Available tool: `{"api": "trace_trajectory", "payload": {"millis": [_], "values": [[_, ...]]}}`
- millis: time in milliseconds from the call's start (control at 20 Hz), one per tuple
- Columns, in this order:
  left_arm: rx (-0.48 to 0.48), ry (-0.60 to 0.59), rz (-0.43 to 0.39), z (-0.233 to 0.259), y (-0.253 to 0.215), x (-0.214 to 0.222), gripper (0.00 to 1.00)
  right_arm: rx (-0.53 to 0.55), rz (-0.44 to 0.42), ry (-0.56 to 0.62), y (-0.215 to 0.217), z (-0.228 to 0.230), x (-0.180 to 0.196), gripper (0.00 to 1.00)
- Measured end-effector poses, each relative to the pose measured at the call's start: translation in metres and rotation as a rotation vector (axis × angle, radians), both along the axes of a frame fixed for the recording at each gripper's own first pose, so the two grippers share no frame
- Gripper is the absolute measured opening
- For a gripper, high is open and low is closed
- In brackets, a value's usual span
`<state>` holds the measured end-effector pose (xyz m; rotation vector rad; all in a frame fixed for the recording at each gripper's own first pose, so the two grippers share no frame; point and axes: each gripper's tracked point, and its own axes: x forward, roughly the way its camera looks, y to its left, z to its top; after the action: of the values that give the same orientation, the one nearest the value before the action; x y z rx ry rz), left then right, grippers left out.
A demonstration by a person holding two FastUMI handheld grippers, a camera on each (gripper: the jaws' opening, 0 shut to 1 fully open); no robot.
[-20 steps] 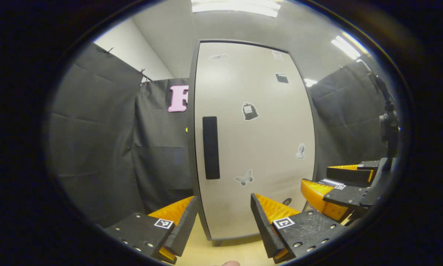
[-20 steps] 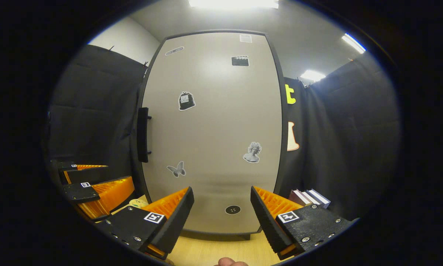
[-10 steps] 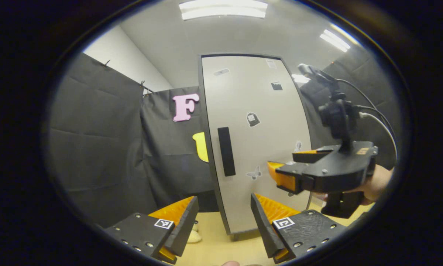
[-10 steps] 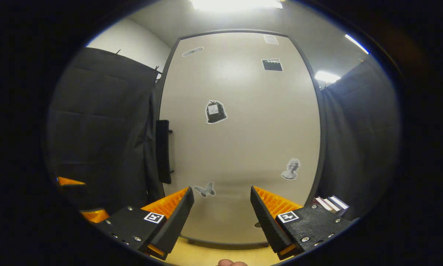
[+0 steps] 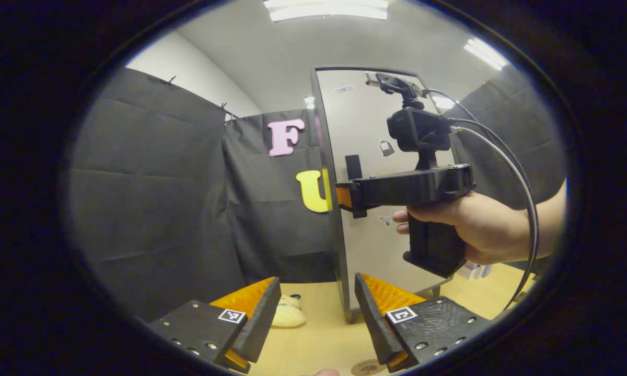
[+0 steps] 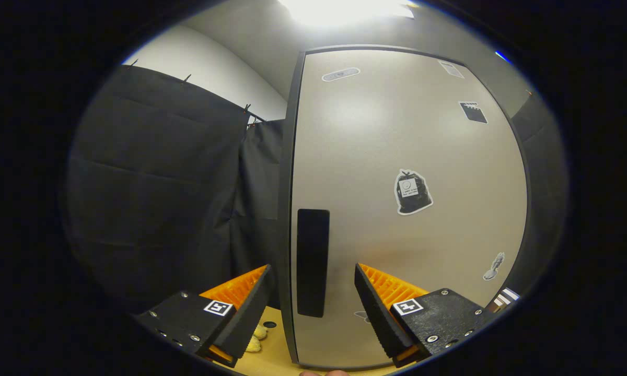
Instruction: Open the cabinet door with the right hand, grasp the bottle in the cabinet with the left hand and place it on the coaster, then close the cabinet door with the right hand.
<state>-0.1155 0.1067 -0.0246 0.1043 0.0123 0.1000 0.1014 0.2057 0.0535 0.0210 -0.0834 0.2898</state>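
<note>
Framing door handle [image 6: 313,262] between parted right jaws

coaster [image 5: 368,368]: cut by bottom edge | cabinet door [image 6: 397,209]: shut, interior hidden

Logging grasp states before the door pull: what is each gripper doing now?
Left gripper: open, holding nothing.
Right gripper: open, fingers either side of the cabinet door handle, not gripping it.

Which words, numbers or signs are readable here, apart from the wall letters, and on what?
No text can be read.
Bag sticker on the cabinet door: print too blurred.
Oval sticker near its top: too small.
Marker square: a pattern, no words.
</note>
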Motion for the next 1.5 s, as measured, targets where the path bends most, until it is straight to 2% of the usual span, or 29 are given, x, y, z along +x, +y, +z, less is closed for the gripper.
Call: {"api": "trace_trajectory", "payload": {"millis": [100,150,200,250,350,550,750,900,950,1000,1050,1100,1200,1350,1500], "values": [[-0.019,0.000,0.008,-0.001,0.003,-0.001,0.82,-0.020,0.005,0.012,0.006,-0.004,0.008,0.94],[-0.032,0.004,0.007,-0.006,0.009,0.000,0.82,-0.051,-0.013,0.024,0.003,-0.006,0.013,0.74],[-0.042,0.008,0.011,-0.010,0.014,0.001,0.86,-0.049,-0.002,0.028,0.004,-0.004,0.007,0.54],[-0.049,0.013,0.016,-0.012,0.016,0.002,0.82,-0.052,-0.002,0.045,0.005,-0.007,0.013,0.34],[-0.054,0.014,0.018,-0.013,0.017,0.002,0.82,-0.075,0.004,0.052,0.004,-0.005,0.010,0.29],[-0.071,0.010,0.025,-0.015,0.026,0.002,0.82,-0.071,0.045,0.092,0.003,-0.007,0.005,0.22],[-0.104,0.039,0.013,-0.025,0.035,0.013,0.82,-0.080,0.102,0.114,0.001,-0.006,-0.015,0.21],[-0.089,0.044,0.014,-0.023,0.040,0.028,0.82,-0.073,0.170,0.130,-0.001,-0.001,-0.035,0.20],[-0.081,0.049,0.024,-0.022,0.036,0.024,0.86,-0.068,0.197,0.139,-0.002,0.000,-0.041,0.18],[-0.071,0.053,0.042,-0.020,0.036,0.018,0.82,-0.071,0.224,0.142,-0.006,0.001,-0.046,0.18],[-0.066,0.048,0.062,-0.016,0.035,0.014,0.86,-0.079,0.252,0.148,-0.008,0.002,-0.052,0.18],[-0.069,0.041,0.079,-0.012,0.034,0.012,0.86,-0.079,0.281,0.151,-0.012,0.004,-0.059,0.18],[-0.089,0.044,0.094,-0.011,0.026,0.010,0.82,-0.079,0.337,0.162,-0.022,0.007,-0.077,0.17],[-0.084,0.080,0.095,-0.017,-0.011,-0.009,0.82,-0.096,0.410,0.171,-0.038,0.014,-0.099,0.18],[-0.083,0.090,0.090,-0.011,-0.044,-0.017,0.86,-0.083,0.464,0.186,-0.062,0.014,-0.116,0.18]]}}
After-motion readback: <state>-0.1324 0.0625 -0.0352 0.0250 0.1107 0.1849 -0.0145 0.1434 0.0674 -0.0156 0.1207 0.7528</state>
